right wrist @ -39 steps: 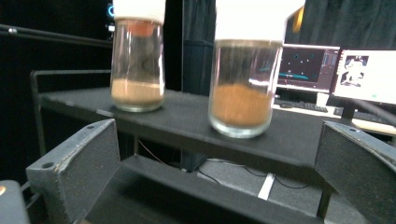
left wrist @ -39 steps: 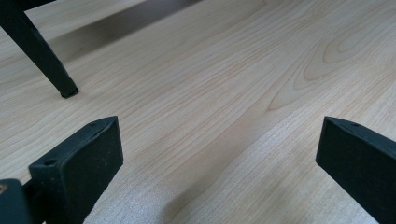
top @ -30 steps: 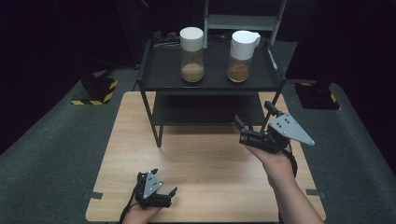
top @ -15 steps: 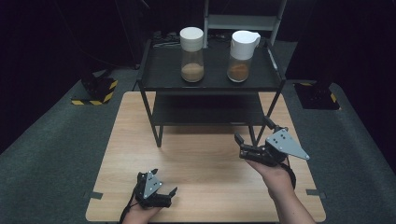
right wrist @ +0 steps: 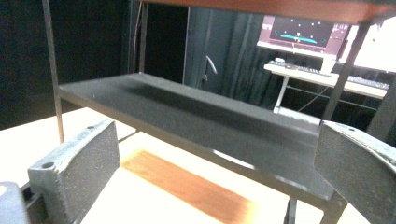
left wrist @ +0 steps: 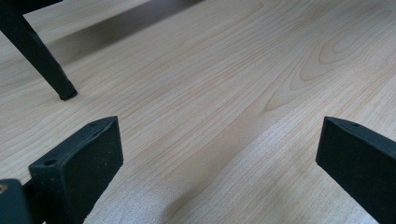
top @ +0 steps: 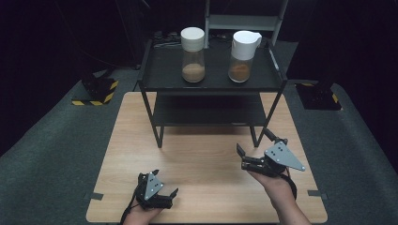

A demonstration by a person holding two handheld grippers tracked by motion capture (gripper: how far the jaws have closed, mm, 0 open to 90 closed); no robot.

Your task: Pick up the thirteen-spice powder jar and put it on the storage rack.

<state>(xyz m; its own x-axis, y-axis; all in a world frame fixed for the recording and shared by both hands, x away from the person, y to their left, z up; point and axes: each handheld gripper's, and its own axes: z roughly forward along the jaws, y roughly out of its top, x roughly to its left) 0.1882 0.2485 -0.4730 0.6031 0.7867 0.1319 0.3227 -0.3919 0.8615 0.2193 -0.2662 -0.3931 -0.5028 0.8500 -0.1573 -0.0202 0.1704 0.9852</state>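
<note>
- Dark curtains and grey floor surround a light wooden table [top: 202,154] carrying a black two-tier shelf [top: 164,75].
- On the shelf's top tier stand two jars with brown contents: a flat-lidded jar [top: 193,54] on the left and a spouted-lid jar [top: 243,56] on the right, well apart from both hands.
- Left hand-held gripper [top: 165,183] sits low at the table's near edge, jaws spread wide, holding nothing.
- Right hand-held gripper [top: 255,146] hovers near the shelf's front right leg [top: 254,136], jaws wide apart and empty, facing the lower tier [right wrist: 196,116].
</note>
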